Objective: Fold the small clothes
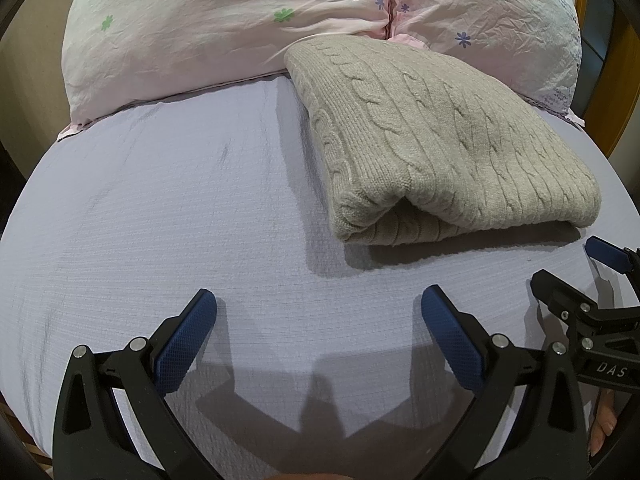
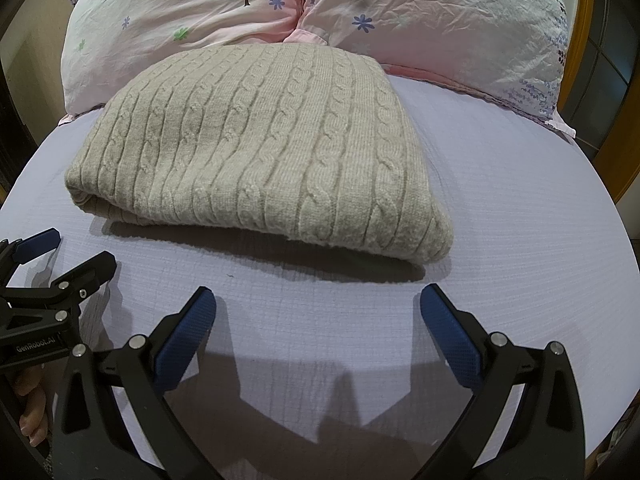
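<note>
A beige cable-knit sweater [image 1: 432, 136] lies folded into a thick rectangle on the lavender bed sheet [image 1: 160, 208]; in the right wrist view the sweater [image 2: 264, 148] fills the middle. My left gripper [image 1: 318, 304] is open and empty, low over the sheet, in front and to the left of the sweater. My right gripper [image 2: 318, 304] is open and empty, just in front of the sweater's near folded edge. Each gripper shows at the edge of the other's view: the right gripper [image 1: 572, 268] and the left gripper [image 2: 80, 252].
Two pink floral pillows [image 1: 208, 28] [image 2: 448, 28] lie behind the sweater at the head of the bed. A wooden frame [image 2: 608, 80] stands at the right edge. Bare sheet [image 2: 520, 184] lies right of the sweater.
</note>
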Demonstrator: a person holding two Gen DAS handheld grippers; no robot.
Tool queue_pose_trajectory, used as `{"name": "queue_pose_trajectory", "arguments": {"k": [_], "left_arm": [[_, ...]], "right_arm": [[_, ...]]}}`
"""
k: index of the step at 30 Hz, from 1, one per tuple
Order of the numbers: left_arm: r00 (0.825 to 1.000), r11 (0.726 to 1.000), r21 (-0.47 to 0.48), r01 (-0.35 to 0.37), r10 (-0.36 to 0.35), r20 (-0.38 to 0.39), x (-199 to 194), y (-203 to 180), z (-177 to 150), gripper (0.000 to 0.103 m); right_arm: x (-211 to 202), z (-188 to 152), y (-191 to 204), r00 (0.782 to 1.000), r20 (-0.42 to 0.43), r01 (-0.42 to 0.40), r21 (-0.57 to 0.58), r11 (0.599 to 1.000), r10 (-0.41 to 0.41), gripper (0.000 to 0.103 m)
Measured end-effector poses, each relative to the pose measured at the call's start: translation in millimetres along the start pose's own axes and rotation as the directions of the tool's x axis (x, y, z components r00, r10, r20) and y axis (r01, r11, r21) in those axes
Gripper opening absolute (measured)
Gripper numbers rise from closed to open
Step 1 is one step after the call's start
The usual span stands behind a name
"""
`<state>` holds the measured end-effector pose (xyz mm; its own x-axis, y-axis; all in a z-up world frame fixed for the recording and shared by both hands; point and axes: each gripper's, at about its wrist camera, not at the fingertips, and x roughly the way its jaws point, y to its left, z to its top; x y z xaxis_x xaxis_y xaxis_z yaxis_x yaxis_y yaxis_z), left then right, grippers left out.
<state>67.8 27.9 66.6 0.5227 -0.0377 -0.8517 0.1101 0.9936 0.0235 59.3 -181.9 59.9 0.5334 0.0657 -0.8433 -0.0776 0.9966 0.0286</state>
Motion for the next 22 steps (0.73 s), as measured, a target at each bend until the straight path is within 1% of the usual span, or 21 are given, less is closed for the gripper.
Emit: {"name": "queue_pose_trajectory", "arguments": {"k": [22], "left_arm": [[1.000,1.000,-0.003,-0.003,0.003,0.005,-0.9,-0.4,1.3,0.102]], "right_arm": [[-0.2,-0.1,0.1,1.000,0.001,0.001,0.001,1.000,-0.001,0.101]]}}
